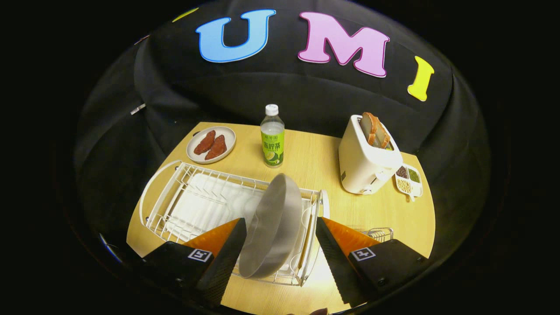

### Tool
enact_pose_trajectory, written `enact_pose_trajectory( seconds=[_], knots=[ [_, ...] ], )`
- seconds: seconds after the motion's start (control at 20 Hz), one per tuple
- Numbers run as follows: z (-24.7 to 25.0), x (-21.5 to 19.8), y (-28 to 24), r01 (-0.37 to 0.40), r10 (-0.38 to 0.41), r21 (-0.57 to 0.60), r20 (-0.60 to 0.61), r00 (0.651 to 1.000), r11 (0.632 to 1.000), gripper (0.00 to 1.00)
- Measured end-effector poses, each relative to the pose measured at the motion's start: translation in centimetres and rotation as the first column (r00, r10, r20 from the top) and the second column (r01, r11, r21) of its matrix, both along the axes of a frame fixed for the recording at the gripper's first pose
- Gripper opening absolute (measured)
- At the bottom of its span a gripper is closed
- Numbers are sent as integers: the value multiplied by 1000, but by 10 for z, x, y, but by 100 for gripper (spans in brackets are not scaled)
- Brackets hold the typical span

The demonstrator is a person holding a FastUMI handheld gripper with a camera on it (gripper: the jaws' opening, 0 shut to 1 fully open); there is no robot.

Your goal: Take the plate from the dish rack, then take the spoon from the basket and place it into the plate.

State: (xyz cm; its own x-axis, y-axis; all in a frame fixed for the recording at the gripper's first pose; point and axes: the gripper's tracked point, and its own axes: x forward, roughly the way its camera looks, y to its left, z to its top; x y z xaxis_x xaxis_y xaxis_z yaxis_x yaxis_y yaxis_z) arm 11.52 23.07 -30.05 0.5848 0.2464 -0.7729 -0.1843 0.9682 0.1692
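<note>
A staged kitchen counter inside a recording booth. The pale wood counter (315, 162) stands against a draped black cloth wall (271, 92), which marks the place as a set and not a lived-in home. Kitchen goods supply the domestic character: a white wire dish rack (192, 201) at 9 o'clock carrying a grey plate (273, 227) on edge; a white toaster (365, 164) with bread slices (375, 130) in its slots at 2 o'clock; a divided dish of beans and grains (409, 179) just beside the toaster; a drink bottle (272, 138) at 12 o'clock; a plate of red food pieces (211, 144) at 11 o'clock.
</note>
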Motion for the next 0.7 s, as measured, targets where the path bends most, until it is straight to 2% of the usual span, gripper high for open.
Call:
enact_pose_trajectory(
  seconds=[0.15,0.25,0.4,0.7],
  knots=[
    [-20,-1,-1,-3,0,-80,-36,999,997,98],
    [-28,-5,2,3,-11,-106,-74,997,994,76],
    [-32,-3,-8,14,-33,-211,-86,996,977,42],
    [-2,20,-14,68,-83,-248,-51,995,966,29]
  ],
)
